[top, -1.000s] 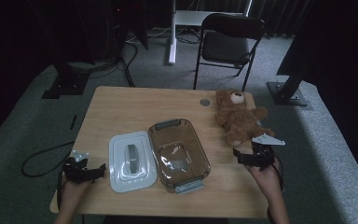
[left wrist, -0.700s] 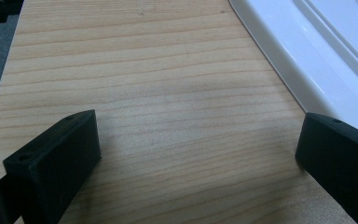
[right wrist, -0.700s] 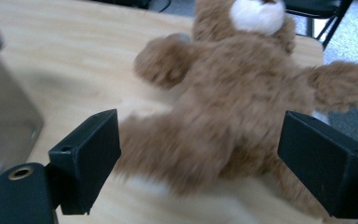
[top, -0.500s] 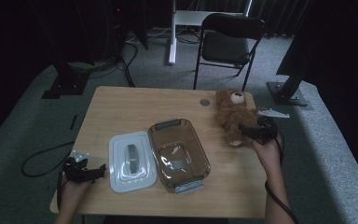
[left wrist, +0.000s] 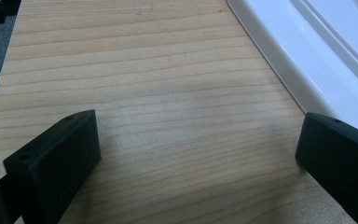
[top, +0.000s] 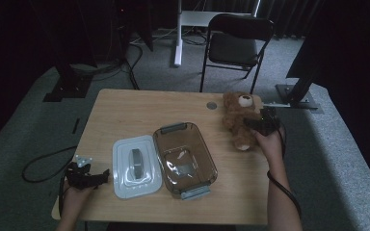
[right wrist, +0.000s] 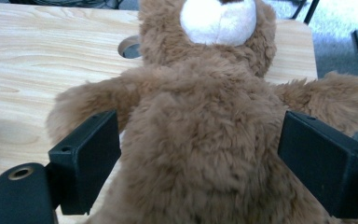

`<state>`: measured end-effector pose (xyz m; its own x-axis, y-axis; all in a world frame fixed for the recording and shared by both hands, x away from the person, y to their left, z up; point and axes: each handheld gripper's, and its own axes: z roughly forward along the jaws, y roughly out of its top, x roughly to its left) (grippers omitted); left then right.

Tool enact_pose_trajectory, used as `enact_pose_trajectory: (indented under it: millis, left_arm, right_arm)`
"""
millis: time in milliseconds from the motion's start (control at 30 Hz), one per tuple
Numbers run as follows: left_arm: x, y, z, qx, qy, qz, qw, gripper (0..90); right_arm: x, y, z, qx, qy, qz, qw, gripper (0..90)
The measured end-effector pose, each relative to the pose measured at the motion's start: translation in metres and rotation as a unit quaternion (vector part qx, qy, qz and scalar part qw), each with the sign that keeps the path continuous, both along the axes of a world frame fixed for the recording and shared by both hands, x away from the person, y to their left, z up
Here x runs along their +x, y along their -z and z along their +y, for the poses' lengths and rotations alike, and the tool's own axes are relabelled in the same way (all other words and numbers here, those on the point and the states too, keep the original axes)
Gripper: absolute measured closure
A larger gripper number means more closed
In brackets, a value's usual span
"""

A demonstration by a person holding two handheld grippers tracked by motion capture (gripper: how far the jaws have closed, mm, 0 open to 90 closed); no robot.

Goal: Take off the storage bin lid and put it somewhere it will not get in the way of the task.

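Resting at near left table edge (top: 125, 103): left gripper (top: 89, 177), jaws spread, nothing between, just beside white lid (top: 136, 165). Clear container (top: 185, 158) mid-table. Farther right: right gripper (top: 259, 126), jaws spread astride teddy bear (top: 238, 118) torso, bear lying at far right edge.

A light wooden table (top: 125, 115) with rounded corners stands on grey carpet (top: 38, 120) that fills the floor around it. At 12 o'clock from the table, a black folding chair (top: 236, 43) faces it, and just left of the chair rises a white post (top: 177, 33) on a flat white base. Dark stands with black feet (top: 62, 89) sit at 10 o'clock, cables (top: 125, 62) trailing across the carpet near them. Another black stand base (top: 296, 96) lies at 2 o'clock. Dark curtains (top: 289, 14) close the far side, and the room is dim.
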<state>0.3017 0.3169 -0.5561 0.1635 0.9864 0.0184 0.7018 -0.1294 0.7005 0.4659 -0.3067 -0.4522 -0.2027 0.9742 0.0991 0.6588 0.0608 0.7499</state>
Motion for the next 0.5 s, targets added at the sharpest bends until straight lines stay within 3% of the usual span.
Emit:
enact_pose_trajectory:
  millis: [133, 333, 500]
  left_arm:
    - [0.000, 0.000, 0.000, 0.000, 0.001, 0.000, 1.0000, 0.5]
    - [0.000, 0.000, 0.000, 0.000, 0.001, 0.000, 1.0000, 0.5]
    - [0.000, 0.000, 0.000, 0.000, 0.001, 0.000, 1.0000, 0.5]
  right_arm:
    - [0.011, 0.007, 0.001, -0.018, 0.005, 0.018, 0.9997, 12.2]
    - [0.024, 0.020, -0.002, 0.001, 0.018, 0.053, 0.9984, 11.9]
    - [0.027, 0.028, -0.001, -0.014, 0.023, 0.072, 0.9970, 11.3]
